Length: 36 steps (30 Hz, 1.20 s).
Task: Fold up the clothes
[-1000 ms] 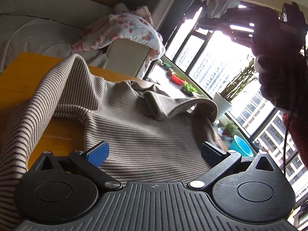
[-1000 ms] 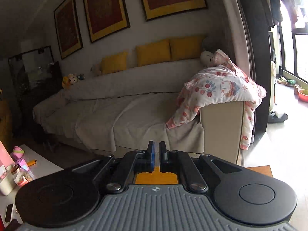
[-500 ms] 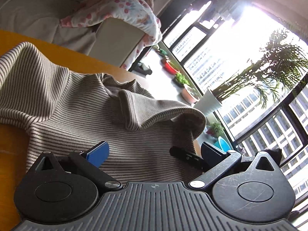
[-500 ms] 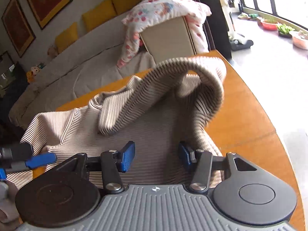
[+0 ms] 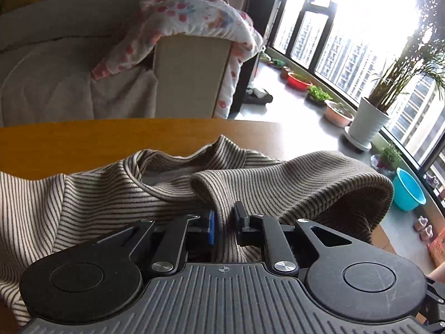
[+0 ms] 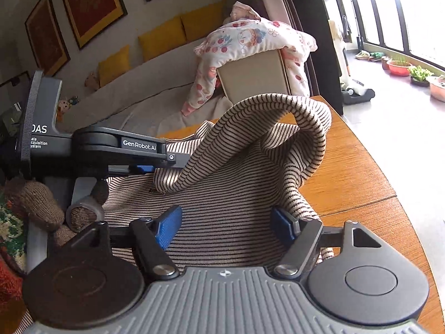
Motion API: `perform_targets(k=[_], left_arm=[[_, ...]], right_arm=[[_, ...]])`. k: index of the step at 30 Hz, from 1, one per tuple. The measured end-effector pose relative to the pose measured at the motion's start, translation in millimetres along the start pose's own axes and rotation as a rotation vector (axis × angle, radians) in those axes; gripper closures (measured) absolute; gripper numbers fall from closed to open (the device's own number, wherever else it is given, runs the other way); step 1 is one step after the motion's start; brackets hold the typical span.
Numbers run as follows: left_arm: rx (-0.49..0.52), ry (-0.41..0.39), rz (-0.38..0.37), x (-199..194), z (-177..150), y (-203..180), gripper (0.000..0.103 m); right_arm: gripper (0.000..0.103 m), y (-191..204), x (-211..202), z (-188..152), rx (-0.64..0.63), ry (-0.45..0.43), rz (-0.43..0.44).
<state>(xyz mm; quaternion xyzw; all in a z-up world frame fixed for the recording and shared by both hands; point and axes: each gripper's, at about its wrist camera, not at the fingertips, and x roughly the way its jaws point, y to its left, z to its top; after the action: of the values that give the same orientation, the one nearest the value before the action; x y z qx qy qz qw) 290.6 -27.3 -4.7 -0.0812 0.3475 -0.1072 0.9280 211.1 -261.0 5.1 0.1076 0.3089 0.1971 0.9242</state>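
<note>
Since a moment ago: left gripper [image 5: 224, 224] gone from wide open to clamped on a fold of the striped sweater [image 5: 111, 194], seen from the side in the right wrist view [image 6: 155, 167]. Sweater heaped on the wooden table [image 6: 358, 172], one sleeve [image 6: 278, 111] arched up. Right gripper [image 6: 225, 226] now low over the sweater body, jaws just opened wide, pressing nothing.

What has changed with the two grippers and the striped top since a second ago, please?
The left gripper has closed on the striped top's sleeve. The right gripper came down over the top, its jaws just opening, pinching nothing. The top remains on the wooden table.
</note>
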Motion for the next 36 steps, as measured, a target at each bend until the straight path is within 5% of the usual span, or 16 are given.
perform_targets(k=[6, 12, 15, 19, 21, 23, 27, 36], left_arm=[[-0.022, -0.153, 0.076, -58.1, 15.2, 34.8, 0.091], [-0.021, -0.039, 0.085, -54.7, -19.1, 69.3, 0.090], [-0.033, -0.015, 0.083, -50.6, -30.1, 79.1, 0.087], [-0.083, -0.003, 0.069, -55.5, -28.3, 90.6, 0.078], [-0.107, -0.001, 0.013, -71.2, -26.7, 94.5, 0.075], [-0.104, -0.006, -0.072, -96.8, -28.5, 94.6, 0.050], [0.026, -0.023, -0.140, -162.4, -48.6, 88.1, 0.029], [0.187, -0.091, 0.115, -248.3, -103.3, 124.9, 0.016]], right_arm=[[0.027, 0.5, -0.5, -0.6, 0.000, -0.002, -0.008], [0.027, 13.4, -12.4, 5.4, -0.081, -0.068, -0.003], [0.037, 22.4, -17.9, 28.8, -0.106, -0.126, 0.011], [0.039, 12.5, 14.1, 56.5, -0.040, -0.043, 0.031], [0.039, 5.5, 43.7, 57.4, -0.012, 0.071, 0.000], [0.039, 7.5, 59.7, 50.3, -0.055, 0.106, -0.040], [0.038, 35.4, 55.5, 43.9, -0.214, 0.119, -0.118], [0.038, 98.1, -20.8, 5.8, -0.481, 0.080, 0.007]])
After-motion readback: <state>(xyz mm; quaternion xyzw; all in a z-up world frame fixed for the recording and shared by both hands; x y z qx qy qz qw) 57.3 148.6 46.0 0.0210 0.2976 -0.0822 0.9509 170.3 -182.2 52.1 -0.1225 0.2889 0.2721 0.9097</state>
